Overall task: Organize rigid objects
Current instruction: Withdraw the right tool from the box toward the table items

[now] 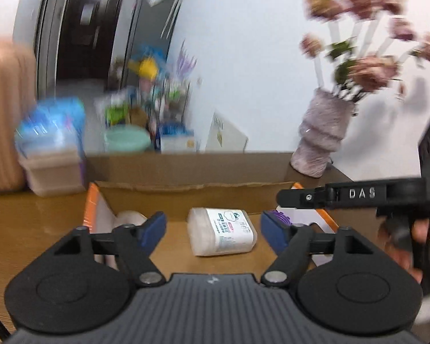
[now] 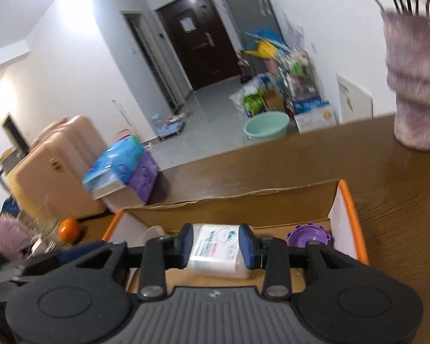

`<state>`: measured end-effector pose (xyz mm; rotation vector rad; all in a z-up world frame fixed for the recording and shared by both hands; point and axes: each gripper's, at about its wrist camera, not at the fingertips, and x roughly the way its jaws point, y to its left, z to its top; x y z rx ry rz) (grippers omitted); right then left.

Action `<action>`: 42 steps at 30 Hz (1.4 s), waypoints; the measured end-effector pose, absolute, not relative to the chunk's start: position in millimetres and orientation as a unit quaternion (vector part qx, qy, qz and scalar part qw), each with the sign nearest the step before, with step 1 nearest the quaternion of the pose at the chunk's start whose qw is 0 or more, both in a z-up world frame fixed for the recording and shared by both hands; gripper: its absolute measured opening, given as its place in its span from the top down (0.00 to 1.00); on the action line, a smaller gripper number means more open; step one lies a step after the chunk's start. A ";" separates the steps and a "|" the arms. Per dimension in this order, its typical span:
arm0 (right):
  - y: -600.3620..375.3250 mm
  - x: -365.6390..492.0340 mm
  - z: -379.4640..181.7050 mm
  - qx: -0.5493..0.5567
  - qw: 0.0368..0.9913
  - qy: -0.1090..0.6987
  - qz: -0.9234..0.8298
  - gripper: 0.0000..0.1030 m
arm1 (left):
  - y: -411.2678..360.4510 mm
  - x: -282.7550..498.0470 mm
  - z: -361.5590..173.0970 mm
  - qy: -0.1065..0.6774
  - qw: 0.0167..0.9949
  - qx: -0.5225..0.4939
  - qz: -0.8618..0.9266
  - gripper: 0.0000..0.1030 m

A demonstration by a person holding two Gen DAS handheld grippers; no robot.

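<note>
A clear plastic box of cotton swabs with a white label (image 1: pixel 222 230) lies inside an open cardboard box with orange edges (image 1: pixel 186 197). My left gripper (image 1: pixel 213 229) is open and empty, its blue pads either side of the swab box but apart from it. In the right wrist view my right gripper (image 2: pixel 215 246) has its blue pads against both sides of the swab box (image 2: pixel 215 253), low inside the cardboard box (image 2: pixel 348 200). A purple toothed lid (image 2: pixel 308 236) lies at the box's right end and also shows in the left wrist view (image 1: pixel 281 218). The right gripper's arm (image 1: pixel 358 195) crosses the left view.
A pale cup or roll (image 1: pixel 129 218) lies at the box's left end. A pink ribbed vase with flowers (image 1: pixel 321 140) stands on the wooden table (image 2: pixel 387 215) behind the box. Tissue packs on a plastic bin (image 2: pixel 120 169), a pink suitcase (image 2: pixel 57 166) and an orange (image 2: pixel 69 229) are to the left.
</note>
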<state>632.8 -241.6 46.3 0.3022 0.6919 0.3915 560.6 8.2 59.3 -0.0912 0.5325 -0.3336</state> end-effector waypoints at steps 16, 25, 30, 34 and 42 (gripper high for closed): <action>-216.8 370.9 65.1 0.036 0.951 0.204 0.231 0.31 | 57.5 266.7 35.6 0.105 0.992 0.050 -0.052 0.00; -209.1 273.5 39.4 0.026 0.975 0.136 0.174 0.23 | 50.3 195.0 -1.1 0.113 0.990 0.089 -0.016 0.00; -211.3 234.2 27.1 0.032 0.982 0.121 0.143 0.16 | 41.4 170.3 -4.7 0.102 0.990 0.094 -0.021 0.00; -206.1 208.7 17.9 0.035 0.991 0.097 0.085 0.16 | 37.4 154.5 -4.4 0.093 0.993 0.076 -0.018 0.00; -205.6 164.8 8.1 0.032 0.994 0.083 0.060 0.12 | 32.3 119.6 -5.7 0.071 0.993 0.077 -0.048 0.00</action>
